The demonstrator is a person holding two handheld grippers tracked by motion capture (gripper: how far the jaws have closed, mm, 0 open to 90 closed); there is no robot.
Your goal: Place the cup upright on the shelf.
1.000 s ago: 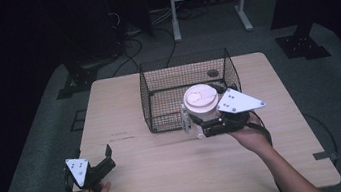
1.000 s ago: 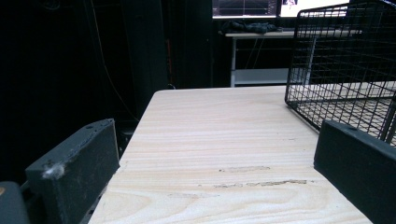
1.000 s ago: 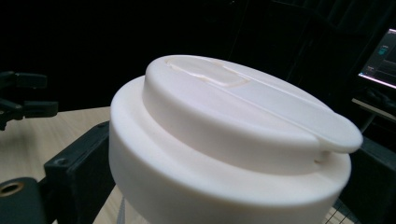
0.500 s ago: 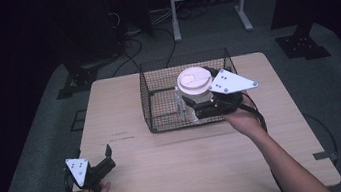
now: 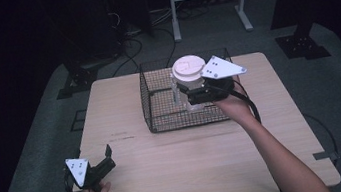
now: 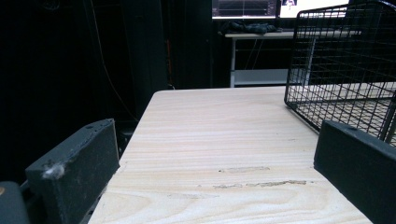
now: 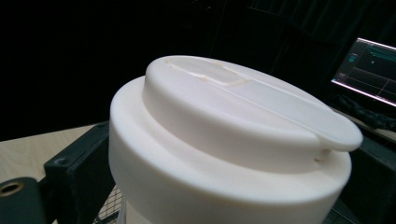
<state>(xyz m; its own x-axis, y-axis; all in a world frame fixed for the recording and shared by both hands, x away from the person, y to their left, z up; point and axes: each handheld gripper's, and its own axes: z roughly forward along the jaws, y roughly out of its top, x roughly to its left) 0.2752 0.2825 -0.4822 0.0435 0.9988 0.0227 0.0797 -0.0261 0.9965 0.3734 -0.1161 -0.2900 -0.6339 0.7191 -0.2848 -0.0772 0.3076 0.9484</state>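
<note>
A clear container with a wide white lid (image 5: pixel 188 67) hangs over the black wire basket (image 5: pixel 162 122), held upright by my right gripper (image 5: pixel 184 95), which is shut on its body below the lid. In the right gripper view the white lid (image 7: pixel 233 135) sits between both black jaws. My left gripper (image 5: pixel 108 157) rests at the table's near left corner, open, nothing between its jaws. In the left gripper view the two jaws stand wide apart over bare wood, with the basket (image 6: pixel 345 70) ahead to the right.
The light wooden table (image 5: pixel 194 168) has free surface in front of and beside the basket. A white metal stand (image 5: pixel 205 0) and dark equipment with cables stand on the floor behind the table. A lit monitor (image 7: pixel 373 70) glows off to the side.
My right gripper has carried the lidded container away from the near side of the basket, up and over it toward the far side. The left gripper has stayed put.
</note>
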